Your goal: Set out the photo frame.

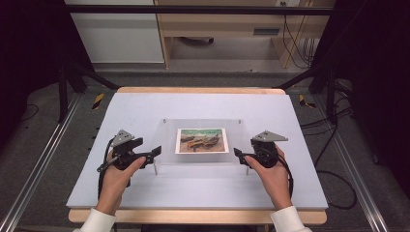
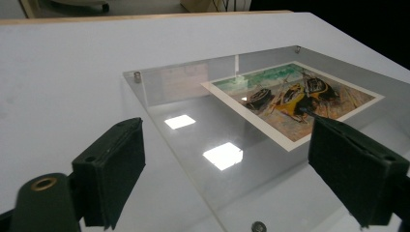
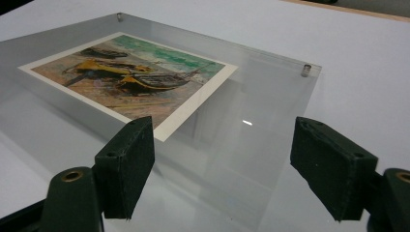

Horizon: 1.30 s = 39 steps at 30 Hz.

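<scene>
Showing a near-corner stud (image 2: 258, 226), the left tool's (image 2: 227, 179) view.

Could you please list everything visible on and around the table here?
frame: one, clear acrylic, raised on small metal posts at the table's middle
picture: one, boats in yellow, green and brown with a white border, in the frame
table: one, white top with a wooden edge
rails: two, metal, on the floor at either side of the table
cabinet: one, light wood, behind the table
left gripper: black, jaws open, at the frame's left edge
right gripper: black, jaws open, at the frame's right edge
hands: two, white sleeves, holding the grippers
</scene>
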Tool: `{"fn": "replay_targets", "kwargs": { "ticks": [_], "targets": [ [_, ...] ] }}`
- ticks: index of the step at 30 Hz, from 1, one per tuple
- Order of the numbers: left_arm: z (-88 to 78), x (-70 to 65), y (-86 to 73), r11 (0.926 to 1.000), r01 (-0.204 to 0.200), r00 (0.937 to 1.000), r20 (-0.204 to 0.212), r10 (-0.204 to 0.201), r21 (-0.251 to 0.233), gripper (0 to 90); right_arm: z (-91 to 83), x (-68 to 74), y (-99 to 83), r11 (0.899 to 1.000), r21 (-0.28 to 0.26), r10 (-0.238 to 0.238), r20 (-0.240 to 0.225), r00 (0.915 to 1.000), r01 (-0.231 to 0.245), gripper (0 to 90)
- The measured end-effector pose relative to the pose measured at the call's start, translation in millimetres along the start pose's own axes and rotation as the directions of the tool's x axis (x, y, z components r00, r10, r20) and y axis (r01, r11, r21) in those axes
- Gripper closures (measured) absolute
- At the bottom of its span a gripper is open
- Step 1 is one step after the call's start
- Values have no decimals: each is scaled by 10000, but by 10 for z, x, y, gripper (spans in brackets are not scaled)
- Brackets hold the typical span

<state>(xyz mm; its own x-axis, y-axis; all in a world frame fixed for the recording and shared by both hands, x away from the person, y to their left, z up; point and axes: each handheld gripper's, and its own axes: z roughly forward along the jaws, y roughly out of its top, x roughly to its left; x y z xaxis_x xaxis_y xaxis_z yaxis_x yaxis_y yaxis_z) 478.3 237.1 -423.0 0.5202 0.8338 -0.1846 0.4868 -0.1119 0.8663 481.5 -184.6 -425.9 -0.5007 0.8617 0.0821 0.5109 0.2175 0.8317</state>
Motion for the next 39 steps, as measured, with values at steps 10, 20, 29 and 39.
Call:
{"fn": "replay_targets", "kwargs": {
  "ticks": [10,20,29,39],
  "targets": [
    [131,-6,-147,9967,760,9969,178,-766,294,204,31,-97,-89,9978,263,622,-308,9976,-614,282],
    [184,-48,-184,9919,992,9918,728,-1051,796,161,81,-70,-117,9957,522,796,-604,9950,-765,200],
    [247,-2,-253,9821,1455,9834,914,-1568,1196,141,123,-97,-148,9894,751,1305,-823,9880,-1244,156],
    [258,39,-281,9733,1888,9717,1188,-2044,1304,141,124,-149,-193,9698,1057,2324,-1263,9644,-2199,135]
  ]
}}
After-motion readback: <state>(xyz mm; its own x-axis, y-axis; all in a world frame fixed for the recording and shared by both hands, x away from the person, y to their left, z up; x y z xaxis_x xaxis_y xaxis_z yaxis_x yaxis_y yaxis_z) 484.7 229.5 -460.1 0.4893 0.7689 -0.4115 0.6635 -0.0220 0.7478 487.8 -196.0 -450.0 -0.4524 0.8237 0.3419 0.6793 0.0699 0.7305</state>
